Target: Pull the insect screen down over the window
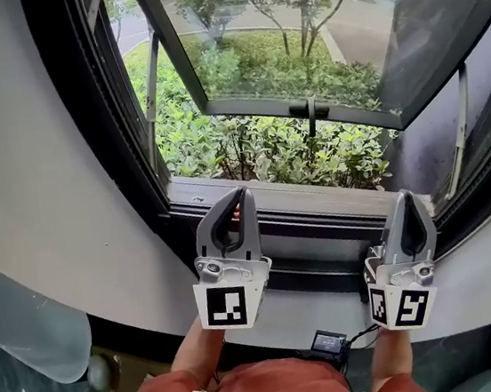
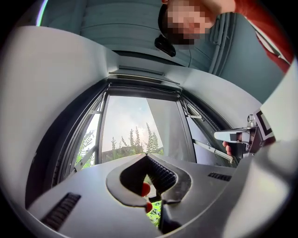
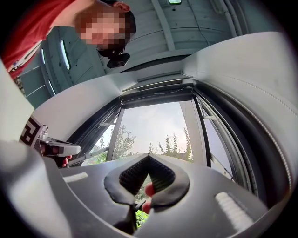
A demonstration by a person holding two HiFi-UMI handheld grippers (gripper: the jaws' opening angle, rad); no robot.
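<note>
**Head view.** Left tongs [image 1: 233,203]: jaws together, empty, tips just above the sill [image 1: 317,192]. Right tongs [image 1: 406,205]: the same, off to the right. The sash [image 1: 304,93] is swung outward beyond both tips. The opening is bare, with no screen across it.

**Left gripper view.** Left tongs [image 2: 147,158]: jaws closed on nothing. The head rail [image 2: 142,78] is well above the tips. The screen is judged to be rolled up there; its pull bar cannot be made out.

**Right gripper view.** Right tongs [image 3: 148,157]: jaws pressed together, empty. The head rail [image 3: 158,86] is well above the tips.

**Handling note.** Raise the 2 tongs to the rail and part the jaws. Clamp the bar with 1 to each side of its middle. Draw down level and evenly so the mesh does not skew.
</note>
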